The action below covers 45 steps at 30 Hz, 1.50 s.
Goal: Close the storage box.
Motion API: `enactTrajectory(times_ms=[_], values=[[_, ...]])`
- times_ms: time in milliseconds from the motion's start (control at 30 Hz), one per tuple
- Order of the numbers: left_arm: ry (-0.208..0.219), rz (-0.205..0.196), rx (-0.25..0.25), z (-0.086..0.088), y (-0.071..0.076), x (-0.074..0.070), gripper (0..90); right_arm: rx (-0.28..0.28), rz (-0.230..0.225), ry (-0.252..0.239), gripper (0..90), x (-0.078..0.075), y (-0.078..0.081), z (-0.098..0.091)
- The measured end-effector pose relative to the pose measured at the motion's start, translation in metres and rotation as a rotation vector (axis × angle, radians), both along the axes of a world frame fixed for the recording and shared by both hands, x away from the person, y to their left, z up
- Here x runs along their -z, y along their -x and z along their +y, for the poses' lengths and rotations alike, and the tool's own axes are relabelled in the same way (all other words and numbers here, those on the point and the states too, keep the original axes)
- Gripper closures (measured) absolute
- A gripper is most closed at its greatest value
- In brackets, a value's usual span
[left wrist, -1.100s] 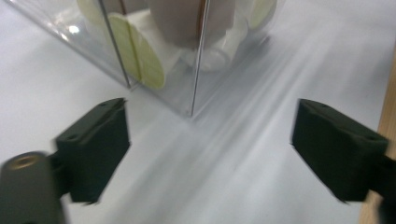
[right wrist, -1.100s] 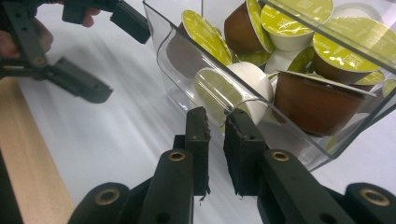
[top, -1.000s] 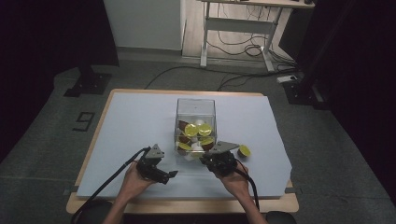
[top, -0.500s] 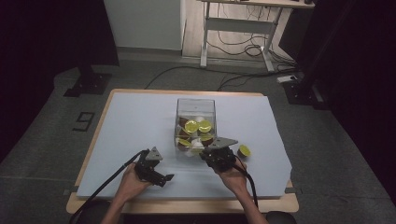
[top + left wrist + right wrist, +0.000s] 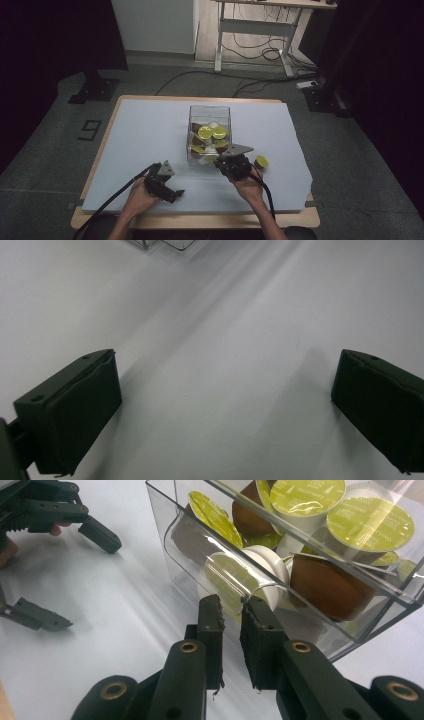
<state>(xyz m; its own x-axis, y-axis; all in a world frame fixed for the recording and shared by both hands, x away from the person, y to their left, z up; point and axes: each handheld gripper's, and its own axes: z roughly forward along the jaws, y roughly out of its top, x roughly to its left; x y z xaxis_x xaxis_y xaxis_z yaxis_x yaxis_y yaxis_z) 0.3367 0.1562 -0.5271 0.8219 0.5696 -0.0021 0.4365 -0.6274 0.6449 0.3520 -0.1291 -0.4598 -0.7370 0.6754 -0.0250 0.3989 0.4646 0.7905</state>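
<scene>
The right gripper (image 5: 230, 630) has its two black jaws pinched on the near wall of the clear plastic box (image 5: 210, 575), clamping the thin lip at the curved dispensing cut-out. Judging from that hold, the step in hand is to grip the box by its wall, probably to tilt or drag it so a capsule comes out. To do it well, the pinch should sit square on the wall, deep enough that the slick plastic does not slide out, and any tilt should be slow, since the loose load inside will shift its weight.

In the right gripper view the box sits tipped and is touching the jaws. Just behind the clamped wall, inside the box, lies a white coffee capsule with a yellow-green foil lid (image 5: 235, 577); a brown capsule (image 5: 327, 585) lies beside it, and more green-lidded ones are piled deeper in.

The left gripper (image 5: 167, 182) rests low over the pale blue-grey bench (image 5: 150, 130), jaws spread wide and holding nothing, well apart from the box, whose corner shows at the top of the left gripper view.

On the bench just beside the right hand (image 5: 250, 185) lies one loose green-lidded capsule (image 5: 261, 162).
</scene>
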Motion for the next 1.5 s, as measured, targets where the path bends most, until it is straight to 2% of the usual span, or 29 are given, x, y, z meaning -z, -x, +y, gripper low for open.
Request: enactTrajectory(times_ms=[133, 800, 1500], values=[[0.012, -0.005, 0.001, 0.001, 0.000, 0.001, 0.0, 0.010, 0.003, 0.000, 78.6, 0.000, -0.002, 0.001], [0.013, -0.005, 0.001, 0.001, 0.001, 0.001, 0.0, 0.040, 0.005, -0.007, 78.5, 0.000, -0.018, 0.003], [0.013, -0.006, 0.000, 0.001, 0.001, 0.001, 0.0, 0.088, -0.019, -0.015, 78.7, 0.003, -0.030, 0.006]])
